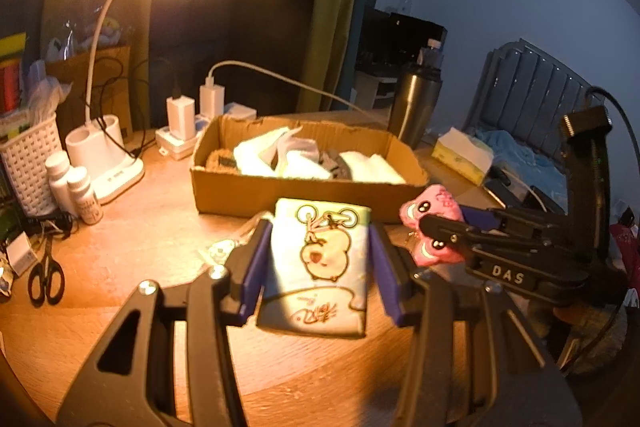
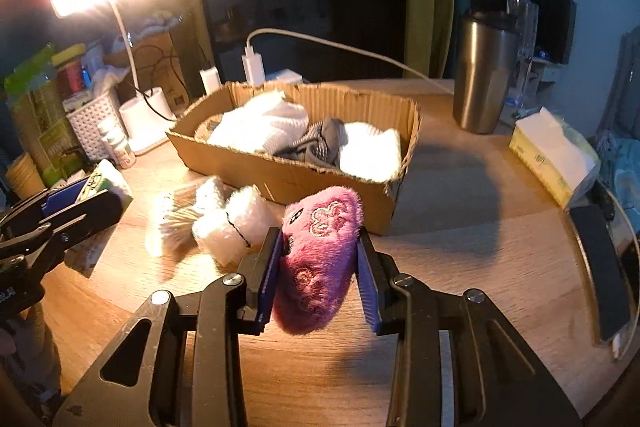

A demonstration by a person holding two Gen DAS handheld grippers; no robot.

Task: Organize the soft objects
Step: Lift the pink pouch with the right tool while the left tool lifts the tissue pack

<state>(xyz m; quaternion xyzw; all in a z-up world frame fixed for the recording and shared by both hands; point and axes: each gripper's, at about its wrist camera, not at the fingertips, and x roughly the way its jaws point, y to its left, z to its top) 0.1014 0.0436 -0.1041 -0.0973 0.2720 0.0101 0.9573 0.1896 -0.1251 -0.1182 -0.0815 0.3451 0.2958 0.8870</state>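
My left gripper (image 1: 320, 259) is shut on a soft tissue pack (image 1: 320, 263) printed with a cartoon chick, held above the wooden table just in front of the cardboard box (image 1: 280, 191). My right gripper (image 2: 318, 259) is shut on a pink plush toy (image 2: 320, 259), also in front of the box (image 2: 320, 179). The box holds white and grey socks or cloths (image 2: 320, 143). The plush (image 1: 434, 227) and the right gripper show at the right of the left wrist view. The left gripper (image 2: 60, 215) with its pack shows at the left of the right wrist view.
White fluffy items (image 2: 224, 223) lie on the table left of the plush. A lit desk lamp (image 1: 108, 163), white bottles (image 1: 80, 195), a basket (image 1: 28, 163) and scissors (image 1: 46, 279) stand left. A steel tumbler (image 2: 484, 75) and yellow tissue box (image 2: 552, 155) stand right.
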